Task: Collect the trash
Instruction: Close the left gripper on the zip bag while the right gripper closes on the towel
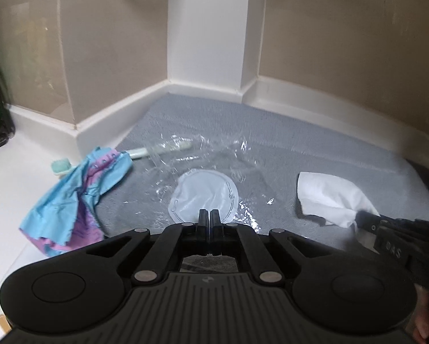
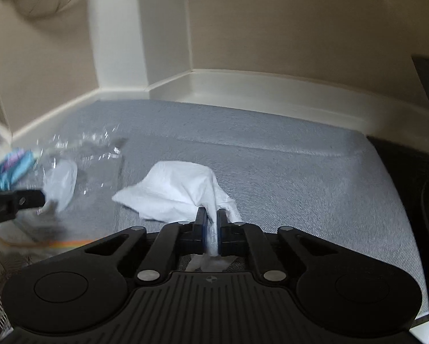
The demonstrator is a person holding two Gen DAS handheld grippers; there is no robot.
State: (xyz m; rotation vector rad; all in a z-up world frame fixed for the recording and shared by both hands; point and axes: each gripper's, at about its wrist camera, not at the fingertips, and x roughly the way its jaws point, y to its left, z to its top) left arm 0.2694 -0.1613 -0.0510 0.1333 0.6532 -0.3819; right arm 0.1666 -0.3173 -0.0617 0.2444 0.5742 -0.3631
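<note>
Crumpled white tissue (image 2: 180,192), lying on the grey mat (image 2: 286,172), with its near corner drawn up between the two fingers of the right tongs (image 2: 211,218); these tongs are clamped on the tissue, a strip of which runs back between the pads, while the bulk of the sheet spreads forward and to the left of the tips. In the left wrist view the same tissue (image 1: 329,197) appears at the right, with the right tongs (image 1: 360,218) entering from the lower right edge and gripping its near end. Clear plastic wrapper (image 1: 203,166), crinkled and glinting, lying on the mat with a round white label (image 1: 203,195) showing at its near part; the left tongs (image 1: 210,215) stand with their fingers pressed together directly over the near edge of this label, and whether any film is pinched between them cannot be told. To the left of the wrapper, a crumpled blue and pink wrapper (image 1: 79,195) rests across the edge of the mat and the white surface (image 1: 11,177); behind it lies a pale green and white toothbrush (image 1: 137,152), its handle running under the clear plastic. White skirting board (image 1: 203,89) and beige walls close the corner behind the mat.
</note>
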